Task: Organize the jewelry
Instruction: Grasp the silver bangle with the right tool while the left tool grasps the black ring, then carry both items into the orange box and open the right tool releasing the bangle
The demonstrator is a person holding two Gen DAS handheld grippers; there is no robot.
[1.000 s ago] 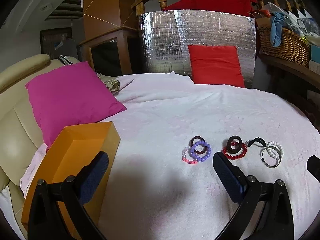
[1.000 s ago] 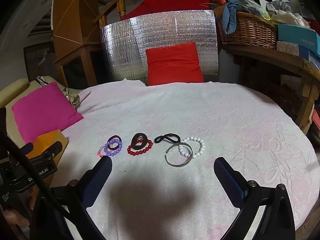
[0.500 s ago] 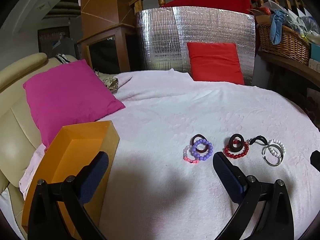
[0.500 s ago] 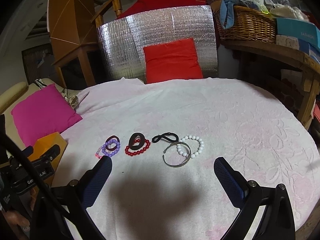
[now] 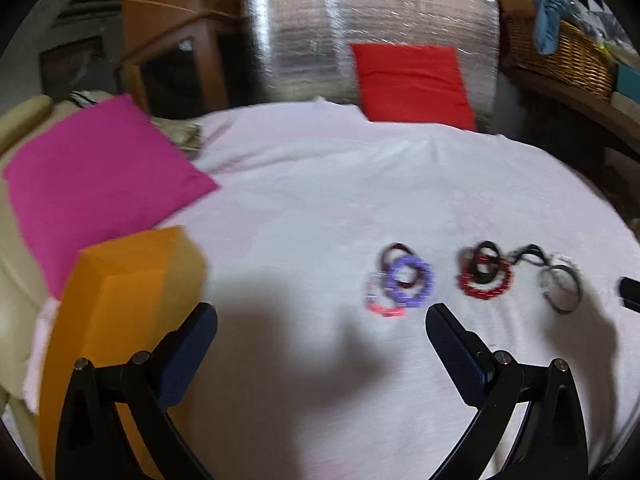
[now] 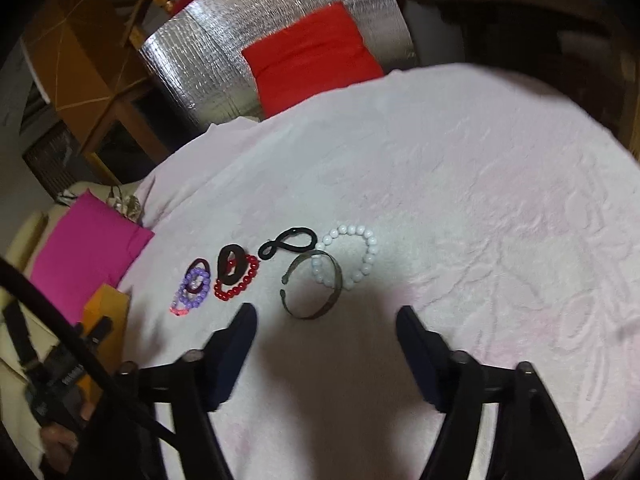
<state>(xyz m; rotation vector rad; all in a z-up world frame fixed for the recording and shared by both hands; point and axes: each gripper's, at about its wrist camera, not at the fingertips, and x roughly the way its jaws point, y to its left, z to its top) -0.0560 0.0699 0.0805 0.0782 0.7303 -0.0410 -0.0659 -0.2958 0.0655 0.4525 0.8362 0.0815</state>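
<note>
A row of jewelry lies on the pale pink cloth point(image 6: 460, 200): a purple bead bracelet point(image 6: 195, 286) over a pink one, a red bead bracelet point(image 6: 237, 283) under a dark ring, a black loop point(image 6: 286, 242), a metal cuff bangle point(image 6: 314, 290) and a white bead bracelet point(image 6: 352, 254). My right gripper point(image 6: 326, 320) hovers just short of the bangle, its jaws closing with nothing between them. My left gripper point(image 5: 320, 324) is open and empty, short of the purple bracelet point(image 5: 410, 282). An orange box point(image 5: 116, 320) stands open at the left.
A magenta cushion point(image 5: 92, 184) lies behind the orange box on a cream sofa. A red cushion point(image 5: 412, 84) leans on a silver foil panel point(image 5: 360, 32) at the back. A wicker basket point(image 5: 560, 56) sits on a wooden shelf at the right.
Both grippers have moved forward and down toward the jewelry. The right one has rolled, tilting its view, and its jaws have narrowed. The left view is now blurred by motion.
</note>
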